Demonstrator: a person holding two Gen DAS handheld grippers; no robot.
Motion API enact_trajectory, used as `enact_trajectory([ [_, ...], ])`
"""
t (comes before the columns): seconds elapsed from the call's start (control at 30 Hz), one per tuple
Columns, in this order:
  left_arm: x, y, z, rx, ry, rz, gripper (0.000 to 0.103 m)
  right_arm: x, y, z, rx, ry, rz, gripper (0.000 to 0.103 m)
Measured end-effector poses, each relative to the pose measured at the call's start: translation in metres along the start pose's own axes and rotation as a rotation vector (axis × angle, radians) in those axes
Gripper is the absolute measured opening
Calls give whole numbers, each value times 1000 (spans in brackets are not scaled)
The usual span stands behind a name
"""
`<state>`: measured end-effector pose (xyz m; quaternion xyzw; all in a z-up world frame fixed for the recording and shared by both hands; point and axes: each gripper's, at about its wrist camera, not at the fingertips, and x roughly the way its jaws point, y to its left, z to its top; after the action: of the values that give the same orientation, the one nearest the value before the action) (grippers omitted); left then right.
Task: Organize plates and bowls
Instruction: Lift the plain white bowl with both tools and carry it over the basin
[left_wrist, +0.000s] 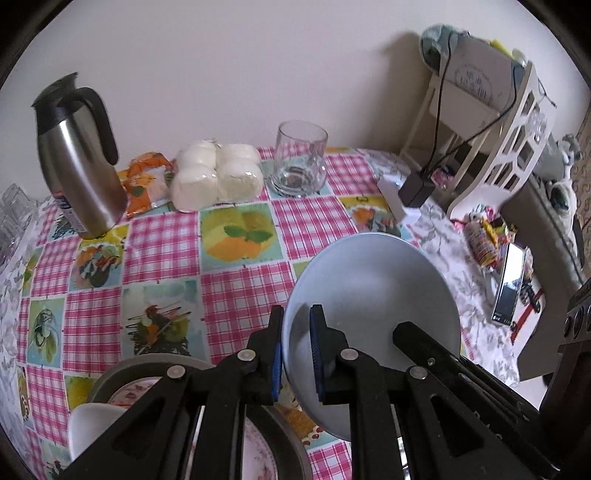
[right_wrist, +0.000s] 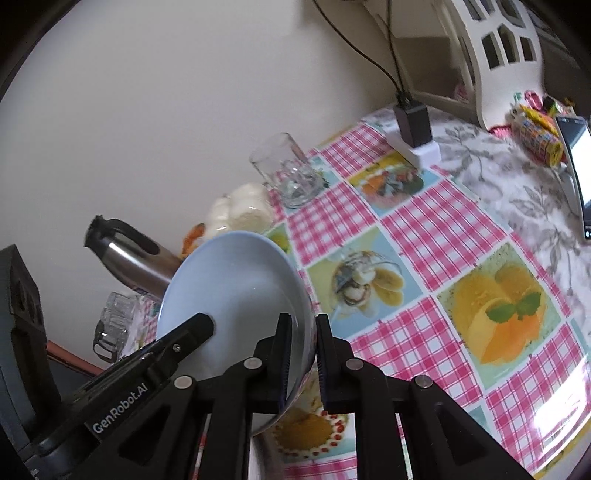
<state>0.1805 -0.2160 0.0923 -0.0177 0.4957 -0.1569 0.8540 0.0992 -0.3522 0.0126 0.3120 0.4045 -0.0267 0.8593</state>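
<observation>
Bowl: the blue bowl (left_wrist: 373, 306) is up off the desk (left_wrist: 236, 280), tilted, at 5 o'clock in the left view.
Left gripper (left_wrist: 297, 354): pinches the near rim.
Right gripper (right_wrist: 303, 354): pinches the other rim, so the bowl stays steady.
Plate (left_wrist: 255, 450): at 7 o'clock, likely where the bowl goes.

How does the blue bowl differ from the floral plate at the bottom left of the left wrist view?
The blue bowl is plain; the floral plate has a pink pattern. The bowl is held tilted, its rim clamped by the left tongs and right tongs; the plate lies flat on the table. The bowl shows almost whole; the plate is mostly hidden behind the left tongs. Both are round.
</observation>
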Motion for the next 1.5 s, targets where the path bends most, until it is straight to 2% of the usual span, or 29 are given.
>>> enact_trajectory([
  [0.53,-61,51,-13,-113,-90,7,13,-20,67,-16,-137,-39,67,14],
  [1.1,-104,125,-39,-258,-135,38,13,-9,139,-56,-277,19,124,14],
  [1.5,-112,141,-63,-294,-121,43,14,-8,159,-77,-330,59,117,15],
])
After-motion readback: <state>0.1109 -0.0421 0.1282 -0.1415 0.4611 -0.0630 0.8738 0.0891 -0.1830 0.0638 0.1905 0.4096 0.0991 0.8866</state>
